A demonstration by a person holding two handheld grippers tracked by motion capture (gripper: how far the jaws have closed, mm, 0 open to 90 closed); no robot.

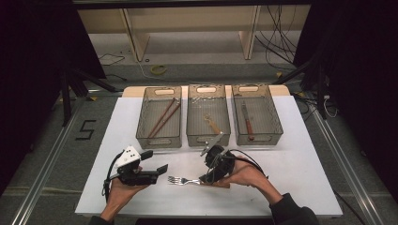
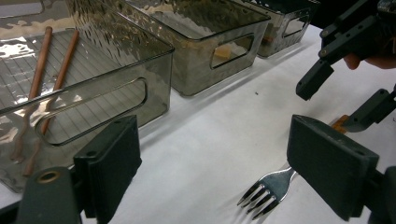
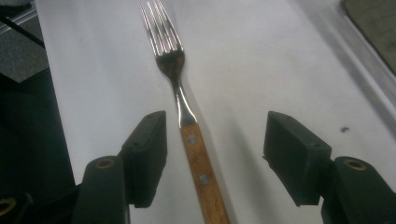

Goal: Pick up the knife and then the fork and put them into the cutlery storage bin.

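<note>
One fork (image 3: 187, 112), three bins (image 1: 208, 117), two claws (image 3: 215, 154).

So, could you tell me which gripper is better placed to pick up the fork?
The right gripper: its open jaws already straddle the fork at its wooden handle. The left gripper sits off beside the tines.

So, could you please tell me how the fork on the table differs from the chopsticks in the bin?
The fork lies loose on the white table; the chopsticks lie inside the leftmost bin. The fork has a shiny metal head and riveted wooden handle; the chopsticks are plain reddish-brown sticks. The fork is single; the chopsticks are a pair. Both lie flat.
</note>
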